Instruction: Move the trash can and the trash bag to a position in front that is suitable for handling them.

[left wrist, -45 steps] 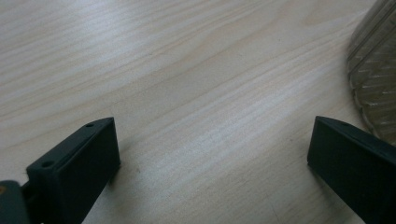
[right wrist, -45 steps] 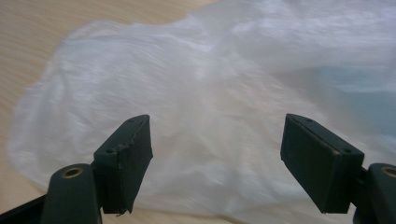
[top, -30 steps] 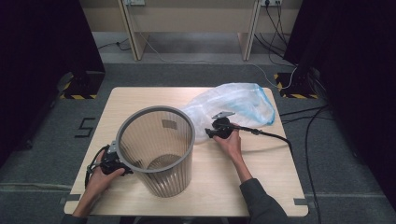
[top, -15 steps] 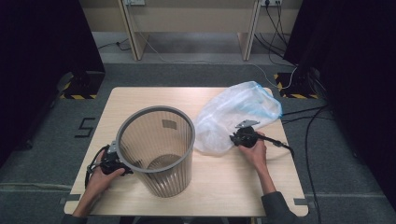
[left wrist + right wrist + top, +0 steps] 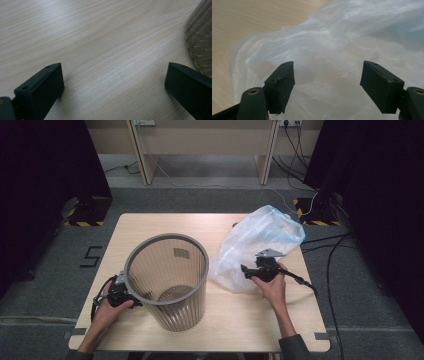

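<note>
Left tool (image 5: 131, 296) rests with its jaws wide apart beside the foot of the ribbed bin (image 5: 170, 280), gripping nothing, and it has stayed at this place. Right tool (image 5: 245, 269), on the other side of the bin, has moved away from the bin since a second ago. Its jaws have just been opening and now stand apart over the clear plastic bag (image 5: 260, 242), not pressing it. Beyond the bin on the bench (image 5: 240, 325), the bag now lies further from it, more bunched up.
</note>
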`<state>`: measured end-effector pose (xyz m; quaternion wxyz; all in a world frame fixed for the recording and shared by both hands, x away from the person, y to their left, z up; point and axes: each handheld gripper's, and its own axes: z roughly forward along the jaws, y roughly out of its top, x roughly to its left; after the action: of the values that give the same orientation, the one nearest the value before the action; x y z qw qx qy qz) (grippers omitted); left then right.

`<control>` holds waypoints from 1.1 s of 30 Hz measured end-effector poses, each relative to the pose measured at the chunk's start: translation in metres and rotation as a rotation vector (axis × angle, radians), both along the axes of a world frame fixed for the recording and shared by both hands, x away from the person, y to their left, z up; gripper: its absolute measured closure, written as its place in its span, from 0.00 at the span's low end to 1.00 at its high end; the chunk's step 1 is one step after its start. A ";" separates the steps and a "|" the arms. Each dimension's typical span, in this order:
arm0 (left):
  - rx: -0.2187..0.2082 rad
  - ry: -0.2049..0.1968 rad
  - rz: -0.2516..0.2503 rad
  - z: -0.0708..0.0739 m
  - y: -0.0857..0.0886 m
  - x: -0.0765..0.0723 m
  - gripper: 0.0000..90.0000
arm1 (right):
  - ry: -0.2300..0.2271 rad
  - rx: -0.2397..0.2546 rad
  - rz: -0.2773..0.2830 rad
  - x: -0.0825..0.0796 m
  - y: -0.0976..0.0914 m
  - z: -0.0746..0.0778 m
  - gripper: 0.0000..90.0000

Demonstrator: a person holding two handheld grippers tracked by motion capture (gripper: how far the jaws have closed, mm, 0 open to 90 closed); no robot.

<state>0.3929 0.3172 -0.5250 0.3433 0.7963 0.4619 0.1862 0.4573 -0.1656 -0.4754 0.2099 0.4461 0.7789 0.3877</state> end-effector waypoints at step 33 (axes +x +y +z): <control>0.000 0.000 0.000 0.000 0.000 0.000 0.01 | 0.024 0.007 0.011 -0.059 -0.040 0.010 0.28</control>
<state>0.3929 0.3171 -0.5250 0.3435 0.7962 0.4619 0.1862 0.3979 -0.2058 -0.4653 0.1967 0.4470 0.7826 0.3861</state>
